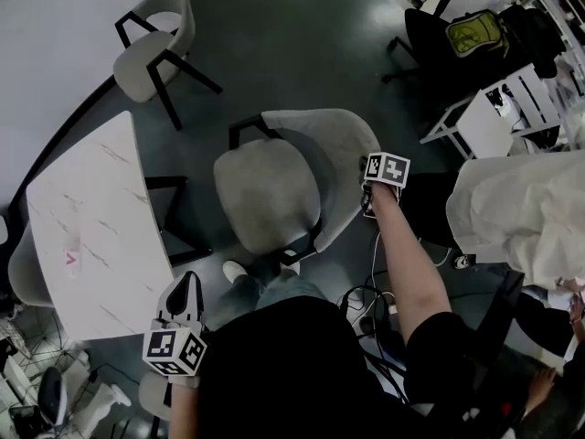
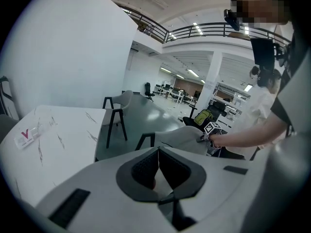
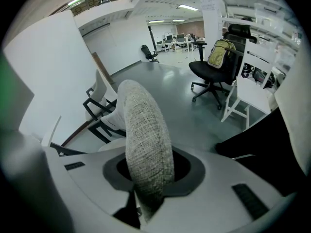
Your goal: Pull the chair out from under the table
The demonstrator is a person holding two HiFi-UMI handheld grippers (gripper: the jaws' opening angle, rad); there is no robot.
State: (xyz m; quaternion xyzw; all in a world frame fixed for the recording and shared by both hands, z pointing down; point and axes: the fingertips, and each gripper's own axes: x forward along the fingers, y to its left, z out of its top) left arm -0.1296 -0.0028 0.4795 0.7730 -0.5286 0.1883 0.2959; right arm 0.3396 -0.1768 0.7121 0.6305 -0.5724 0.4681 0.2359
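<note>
Your right hand-held gripper (image 1: 367, 201) is clamped on the chair (image 1: 274, 195) backrest rim. Chair stands on the floor (image 1: 302, 44), seat clear of the tabletop (image 1: 91, 236), beside it. Your left hand-held gripper (image 2: 158, 171) is closed, empty.

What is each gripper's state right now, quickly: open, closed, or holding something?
Left gripper: closed, holding nothing.
Right gripper: closed on the backrest of the grey chair.
</note>
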